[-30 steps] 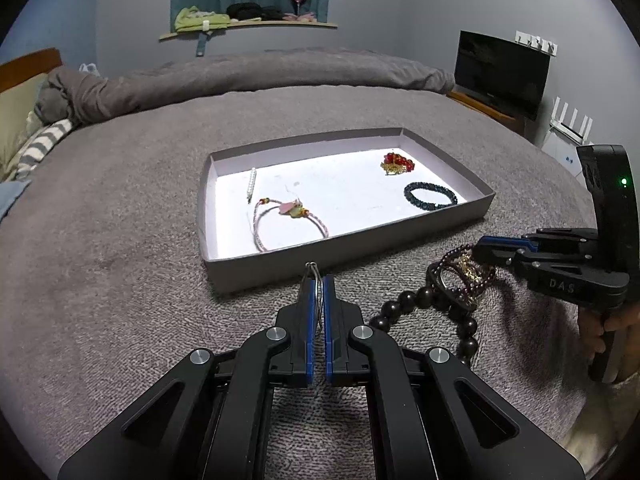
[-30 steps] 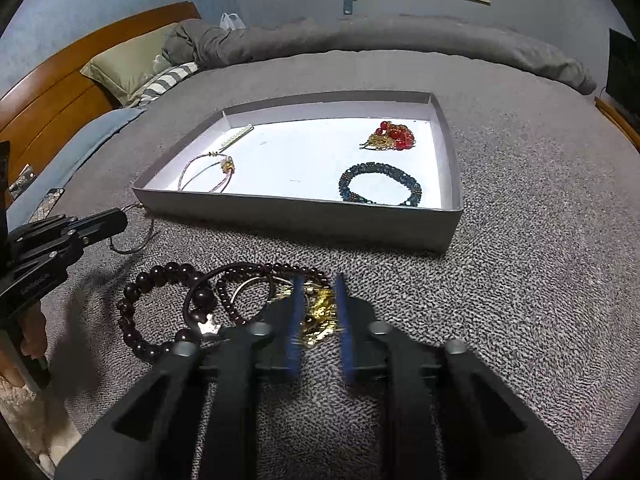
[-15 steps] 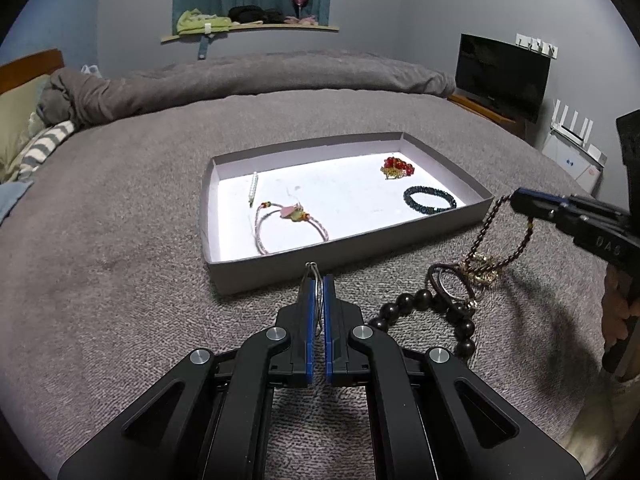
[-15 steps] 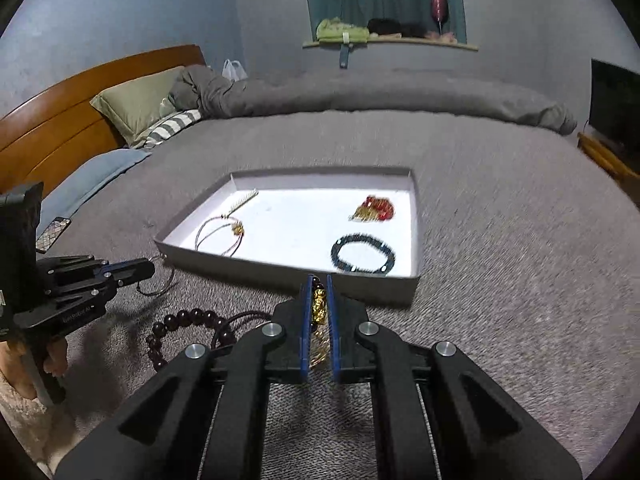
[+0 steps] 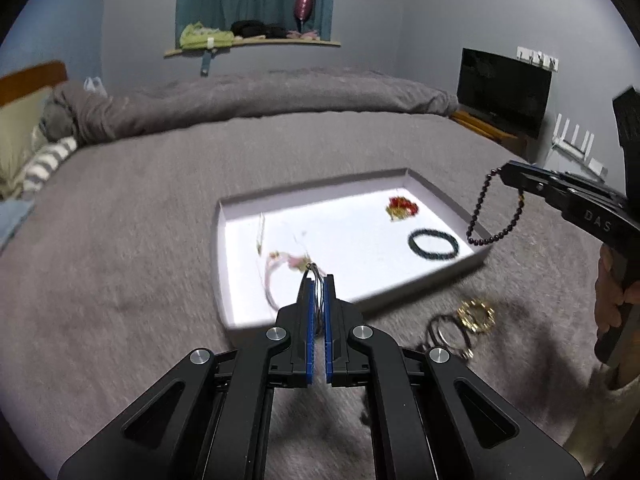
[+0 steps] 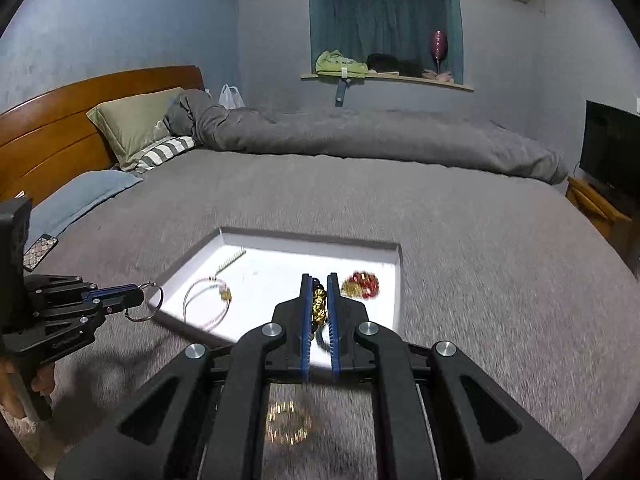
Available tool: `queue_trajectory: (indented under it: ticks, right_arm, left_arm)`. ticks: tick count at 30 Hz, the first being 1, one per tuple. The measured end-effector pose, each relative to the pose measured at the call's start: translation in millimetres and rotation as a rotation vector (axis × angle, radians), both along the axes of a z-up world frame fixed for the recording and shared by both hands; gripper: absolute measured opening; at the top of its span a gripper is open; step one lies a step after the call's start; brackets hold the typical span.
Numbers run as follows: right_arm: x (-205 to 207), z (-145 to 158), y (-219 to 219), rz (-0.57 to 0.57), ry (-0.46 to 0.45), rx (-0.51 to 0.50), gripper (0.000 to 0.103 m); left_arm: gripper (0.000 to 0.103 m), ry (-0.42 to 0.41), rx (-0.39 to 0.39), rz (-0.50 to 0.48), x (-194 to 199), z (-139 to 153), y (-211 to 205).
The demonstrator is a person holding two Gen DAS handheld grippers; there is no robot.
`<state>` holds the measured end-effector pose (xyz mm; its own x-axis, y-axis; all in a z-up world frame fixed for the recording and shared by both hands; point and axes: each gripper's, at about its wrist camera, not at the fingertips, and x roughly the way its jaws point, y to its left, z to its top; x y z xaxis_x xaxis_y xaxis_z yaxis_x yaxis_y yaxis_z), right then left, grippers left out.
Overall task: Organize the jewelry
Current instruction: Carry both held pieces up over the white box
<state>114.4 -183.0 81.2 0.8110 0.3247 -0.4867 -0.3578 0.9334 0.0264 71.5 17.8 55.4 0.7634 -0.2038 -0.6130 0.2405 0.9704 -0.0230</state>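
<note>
A shallow grey tray (image 5: pixel 444 196) with a white floor lies on the grey bed. In it are a pink cord bracelet (image 5: pixel 280 268), a red bead cluster (image 5: pixel 402 207), a dark bead bracelet (image 5: pixel 433 243) and a thin pin (image 5: pixel 261 232). My left gripper (image 5: pixel 318 280) is shut on thin wire rings (image 6: pixel 146 303), lifted over the tray's near edge. My right gripper (image 6: pixel 319 278) is shut on a dark beaded bracelet (image 5: pixel 480 216) with a gold charm (image 6: pixel 319 306), which hangs above the tray's right side.
A gold bracelet (image 5: pixel 476 314) and thin dark rings (image 5: pixel 448 334) lie on the blanket in front of the tray. A phone (image 6: pixel 40 250) lies by the pillows at the left. A TV (image 5: pixel 504 92) on a wooden stand is at the right.
My right gripper closed on the dark beaded bracelet and lifted it off the blanket toward the tray. My left gripper rose with the wire rings and moved over the tray's near edge.
</note>
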Motion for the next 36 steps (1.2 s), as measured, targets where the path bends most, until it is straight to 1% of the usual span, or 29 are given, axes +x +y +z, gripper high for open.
queue_trajectory:
  ticks: [5, 9, 13, 15, 19, 21, 26, 32, 36]
  right_arm:
    - [21, -2, 10, 0.019, 0.011, 0.015, 0.007]
    - [34, -8, 17, 0.046, 0.025, 0.028, 0.007]
    - [46, -15, 22, 0.069, 0.042, 0.050, 0.007]
    - [49, -20, 21, 0.078, 0.057, 0.063, 0.007]
    - [61, -37, 15, 0.085, 0.142, 0.093, 0.007]
    - [65, -43, 13, 0.079, 0.170, 0.095, 0.007]
    - [71, -52, 12, 0.073, 0.213, 0.090, 0.007]
    - [77, -66, 20, 0.073, 0.280, 0.062, 0.007]
    - [75, -71, 27, 0.083, 0.294, 0.033, 0.007]
  left_arm:
    - [0.004, -0.011, 0.032, -0.005, 30, 15, -1]
    - [0.004, -0.001, 0.054, -0.002, 59, 16, -1]
    - [0.004, 0.046, 0.033, -0.013, 100, 10, -4]
    - [0.004, 0.061, 0.048, -0.014, 114, 5, -10]
    - [0.004, 0.109, 0.072, -0.033, 147, -11, -27]
    - [0.004, 0.134, 0.066, -0.040, 156, -17, -31]
    - [0.004, 0.206, 0.086, -0.046, 177, -36, -45]
    - [0.004, 0.273, 0.041, -0.049, 188, -49, -46]
    - [0.004, 0.316, 0.022, -0.058, 192, -57, -45]
